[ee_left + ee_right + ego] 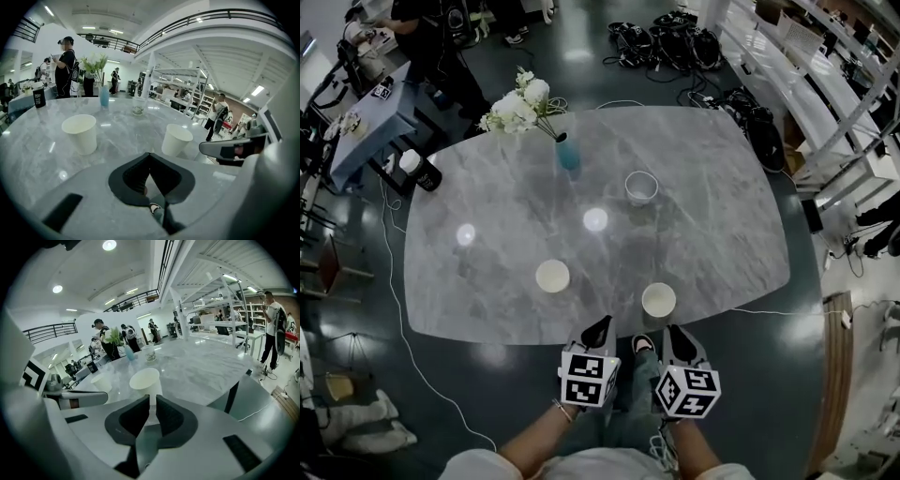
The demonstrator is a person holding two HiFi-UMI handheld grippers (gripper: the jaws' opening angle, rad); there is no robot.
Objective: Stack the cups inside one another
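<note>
At the six o'clock edge of the grey marble table (712, 187), as the head view shows it, two hand-held grippers sit side by side with their marker cubes toward the person and their jaws pointing to twelve o'clock. The left gripper (601, 324) has its dark jaws brought together at the tips, with nothing between them. The right gripper (673, 330) is likewise closed, with only a hairline slit between its pads, and it holds nothing. One white paper cup (552, 276) stands upright at about seven o'clock from the table's middle, well apart from the left gripper. A second white paper cup (658, 300) stands upright at about five o'clock, near the table's edge and just beyond the right gripper's tips. In the right gripper view it lies straight ahead of the closed jaws without touching them. A third cup (641, 187), pale-rimmed and also upright, stands alone at about two o'clock. The three cups are separate, none inside another. A blue vase (567, 155) stands at eleven o'clock, its white flowers (517, 108) leaning toward ten. A black container (422, 172) with a white top sits by the table's ten o'clock edge. Beyond the table, people (65, 65) stand on the dark floor, with white shelving (225, 310) behind.
</note>
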